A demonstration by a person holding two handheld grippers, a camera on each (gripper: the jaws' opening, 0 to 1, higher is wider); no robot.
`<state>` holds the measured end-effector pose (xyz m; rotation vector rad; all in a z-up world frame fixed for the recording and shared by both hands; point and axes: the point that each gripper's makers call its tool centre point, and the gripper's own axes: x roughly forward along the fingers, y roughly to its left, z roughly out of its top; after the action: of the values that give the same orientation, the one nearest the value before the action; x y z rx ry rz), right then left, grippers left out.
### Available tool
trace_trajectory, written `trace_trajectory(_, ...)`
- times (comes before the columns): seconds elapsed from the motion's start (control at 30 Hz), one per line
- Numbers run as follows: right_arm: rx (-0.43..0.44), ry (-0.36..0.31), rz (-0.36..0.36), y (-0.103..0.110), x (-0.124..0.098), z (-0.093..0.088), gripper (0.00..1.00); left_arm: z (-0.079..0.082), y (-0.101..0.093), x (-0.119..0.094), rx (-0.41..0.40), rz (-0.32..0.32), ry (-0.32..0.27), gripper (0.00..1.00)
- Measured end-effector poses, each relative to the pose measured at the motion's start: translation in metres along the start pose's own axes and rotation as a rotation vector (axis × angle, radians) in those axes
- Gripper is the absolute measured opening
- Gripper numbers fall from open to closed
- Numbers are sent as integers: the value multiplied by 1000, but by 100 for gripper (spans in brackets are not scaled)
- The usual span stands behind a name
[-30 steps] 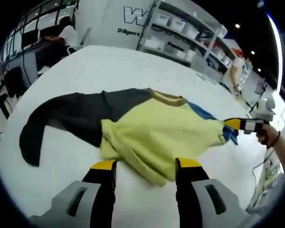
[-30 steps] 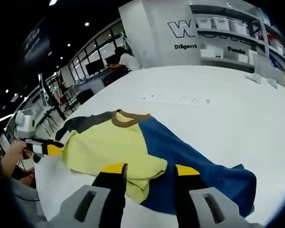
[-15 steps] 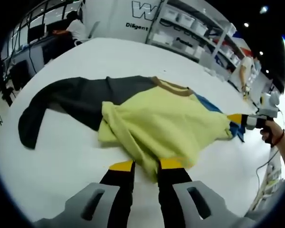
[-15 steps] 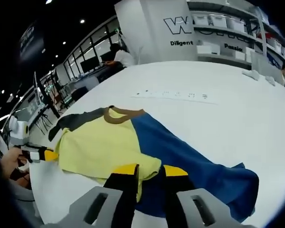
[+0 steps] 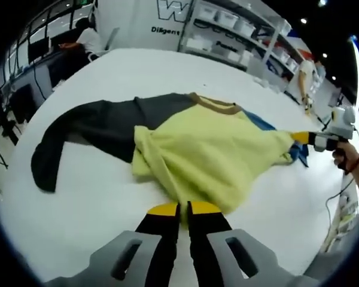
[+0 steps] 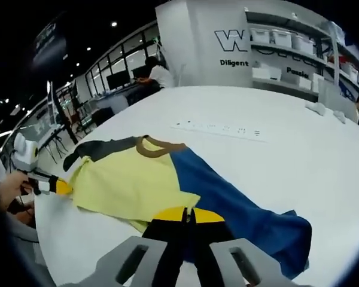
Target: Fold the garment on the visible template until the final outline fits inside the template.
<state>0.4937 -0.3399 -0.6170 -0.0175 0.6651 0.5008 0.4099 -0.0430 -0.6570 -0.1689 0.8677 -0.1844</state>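
- The white table (image 5: 167, 72) is the biggest thing, and it spreads out wide ahead of both tools.
- The garment (image 5: 209, 155) lies flat on it, just past the tips of the left gripper (image 5: 183, 208). It has a yellow body, a dark sleeve off to that tool's left and a blue sleeve (image 6: 239, 209) on the far side.
- No template outline can be made out under the cloth.
- The left gripper is squeezed tight on the yellow hem, likely so the edge can be lifted and folded over.
- The right gripper (image 6: 188, 213) is pinched on the cloth where yellow meets blue, so both ends rise together.
- Both tools sit low, jaws pointing forward across the table.
- A person's hand (image 5: 347, 160) holds the right gripper at the far edge.
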Motion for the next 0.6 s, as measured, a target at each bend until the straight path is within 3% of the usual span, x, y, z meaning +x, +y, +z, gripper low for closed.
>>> trace_trajectory(0.27, -4, -34, 9, 16, -26, 10, 0, 7, 16, -27, -24, 1, -24, 3)
trace_trajectory(0.47, -30, -12, 71, 43, -50, 3, 0, 3, 27, -50, -23, 0, -33, 3)
trace_trajectory(0.6, -51, 9, 110, 58, -67, -4, 0, -3, 27, -65, -22, -32, -23, 3)
